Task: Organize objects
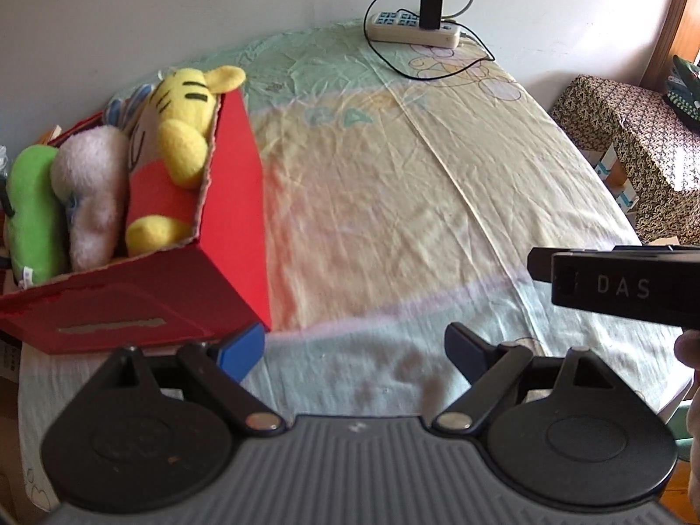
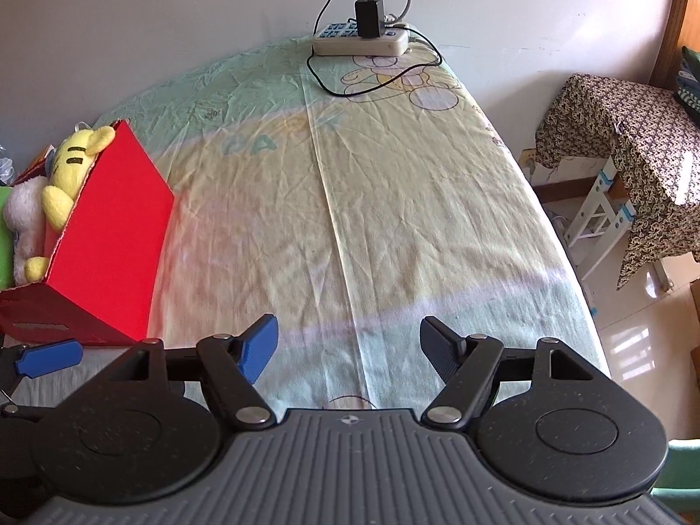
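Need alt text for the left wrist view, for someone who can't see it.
The left gripper hangs open and empty over a bed sheet. At left, a red box holds plush toys, a yellow tiger on top. A power strip lies at the far end.

Your left gripper and right gripper look alike: one blue finger, one black ribbed finger, black arms on silver screws behind them, grey ridged base.

Open sheet ahead, red box of plush toys blocking left, power strip far end
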`<state>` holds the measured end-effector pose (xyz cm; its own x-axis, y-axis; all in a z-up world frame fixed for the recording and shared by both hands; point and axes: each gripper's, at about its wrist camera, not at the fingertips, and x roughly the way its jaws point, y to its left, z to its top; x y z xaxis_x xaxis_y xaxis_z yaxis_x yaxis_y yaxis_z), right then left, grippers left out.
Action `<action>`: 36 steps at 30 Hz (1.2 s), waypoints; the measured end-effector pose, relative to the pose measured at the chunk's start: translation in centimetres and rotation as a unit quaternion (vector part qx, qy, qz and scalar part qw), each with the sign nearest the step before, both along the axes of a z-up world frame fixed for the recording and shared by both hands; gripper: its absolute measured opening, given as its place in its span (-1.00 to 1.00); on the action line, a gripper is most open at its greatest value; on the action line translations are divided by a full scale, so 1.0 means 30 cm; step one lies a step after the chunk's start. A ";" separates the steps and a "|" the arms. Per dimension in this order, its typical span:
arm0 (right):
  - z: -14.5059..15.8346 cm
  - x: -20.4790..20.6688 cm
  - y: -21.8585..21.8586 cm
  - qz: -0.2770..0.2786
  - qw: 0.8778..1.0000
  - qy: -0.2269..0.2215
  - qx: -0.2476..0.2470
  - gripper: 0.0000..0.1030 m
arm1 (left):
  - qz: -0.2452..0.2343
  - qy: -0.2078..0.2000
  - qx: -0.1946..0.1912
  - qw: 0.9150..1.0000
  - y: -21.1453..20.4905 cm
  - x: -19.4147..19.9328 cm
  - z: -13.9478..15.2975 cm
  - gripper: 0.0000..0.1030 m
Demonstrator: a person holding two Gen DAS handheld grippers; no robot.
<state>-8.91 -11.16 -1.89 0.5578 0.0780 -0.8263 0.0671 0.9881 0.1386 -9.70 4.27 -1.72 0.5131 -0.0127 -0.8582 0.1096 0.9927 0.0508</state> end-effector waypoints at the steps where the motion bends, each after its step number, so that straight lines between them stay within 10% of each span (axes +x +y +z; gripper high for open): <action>1: -0.002 -0.001 0.005 0.002 1.000 0.002 0.000 0.44 | 0.003 0.003 0.002 1.000 0.005 0.000 -0.004 0.72; 20: -0.008 0.000 0.198 0.087 0.996 0.004 -0.008 0.44 | 0.088 -0.003 0.033 0.996 0.162 -0.095 0.024 0.89; 36: 0.083 -0.025 0.419 0.052 0.998 -0.022 -0.026 0.44 | 0.074 -0.042 0.037 0.996 0.418 -0.091 0.142 0.92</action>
